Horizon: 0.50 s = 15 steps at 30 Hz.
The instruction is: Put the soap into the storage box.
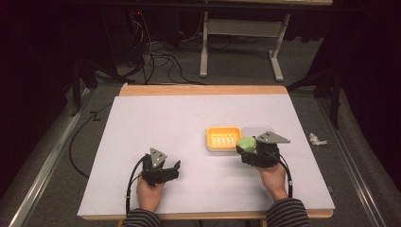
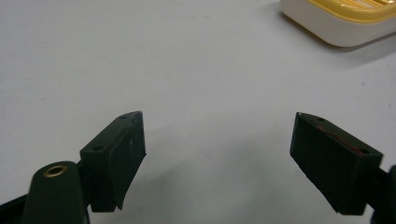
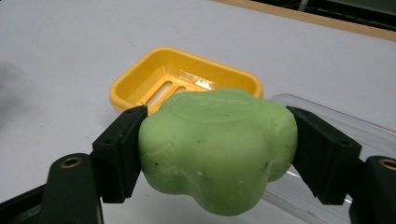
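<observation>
Forearms in striped sleeves come in over the near edge of the table (image 1: 142, 123), each hand carrying a black gripper. On the near left, the left gripper (image 1: 166, 171) rests low over the white sheet, well apart from everything else. In the left gripper view its jaws stand wide apart with bare white surface between them and nothing in their grasp; a corner of the soap dish shows at the far right of that view.

On the near right, the right gripper (image 1: 247, 150) is held a little farther out, its grey three-cornered plate on top. Its jaws are partly closed and clamped on the green soap (image 3: 217, 149), one pad pressed against each side of the lumpy, rounded bar. In the right gripper view the soap sits squarely between the pads, lifted off the sheet.

Just beyond the soap lies the yellow soap dish (image 1: 224, 138), a shallow rectangular tray with a slotted floor, sitting roughly mid-table. From the high view the soap hangs at the dish's near right corner, very close to it; whether it overlaps the rim is hard to judge from that height. Beside the dish on its right is a clear plastic lid (image 1: 257, 130), faint against the white sheet, partly under the right gripper.

Off the table's right edge, a small crumpled white scrap (image 1: 317, 139) lies on the grey floor.
</observation>
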Available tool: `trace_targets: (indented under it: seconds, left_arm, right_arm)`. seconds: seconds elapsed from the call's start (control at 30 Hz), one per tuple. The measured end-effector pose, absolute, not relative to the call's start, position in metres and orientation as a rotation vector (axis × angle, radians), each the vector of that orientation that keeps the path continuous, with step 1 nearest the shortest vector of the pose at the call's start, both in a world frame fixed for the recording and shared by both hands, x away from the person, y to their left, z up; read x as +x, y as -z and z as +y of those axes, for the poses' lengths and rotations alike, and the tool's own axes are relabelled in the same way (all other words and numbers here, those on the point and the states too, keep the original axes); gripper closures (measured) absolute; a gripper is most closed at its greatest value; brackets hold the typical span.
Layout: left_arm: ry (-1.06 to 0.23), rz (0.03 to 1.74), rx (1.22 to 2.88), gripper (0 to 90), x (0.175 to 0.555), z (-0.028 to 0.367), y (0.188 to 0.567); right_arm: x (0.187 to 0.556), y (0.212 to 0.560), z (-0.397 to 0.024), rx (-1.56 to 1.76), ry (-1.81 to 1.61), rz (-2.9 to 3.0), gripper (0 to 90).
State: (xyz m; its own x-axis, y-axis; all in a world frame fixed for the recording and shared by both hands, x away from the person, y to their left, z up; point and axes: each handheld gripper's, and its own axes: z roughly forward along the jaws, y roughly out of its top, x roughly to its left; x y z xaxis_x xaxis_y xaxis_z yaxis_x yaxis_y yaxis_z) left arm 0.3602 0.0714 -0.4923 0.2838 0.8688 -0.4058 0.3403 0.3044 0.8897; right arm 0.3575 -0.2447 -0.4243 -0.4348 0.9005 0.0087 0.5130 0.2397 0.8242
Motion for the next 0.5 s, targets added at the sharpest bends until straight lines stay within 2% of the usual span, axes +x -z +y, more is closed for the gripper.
trace_targets:
  seconds: [0.5]
  left_arm:
    - [-0.525,1.279,1.27,18.8,0.359,0.072,0.492]
  right_arm:
    - [0.379,0.419,-0.232,1.289,-1.074,2.059,25.5]
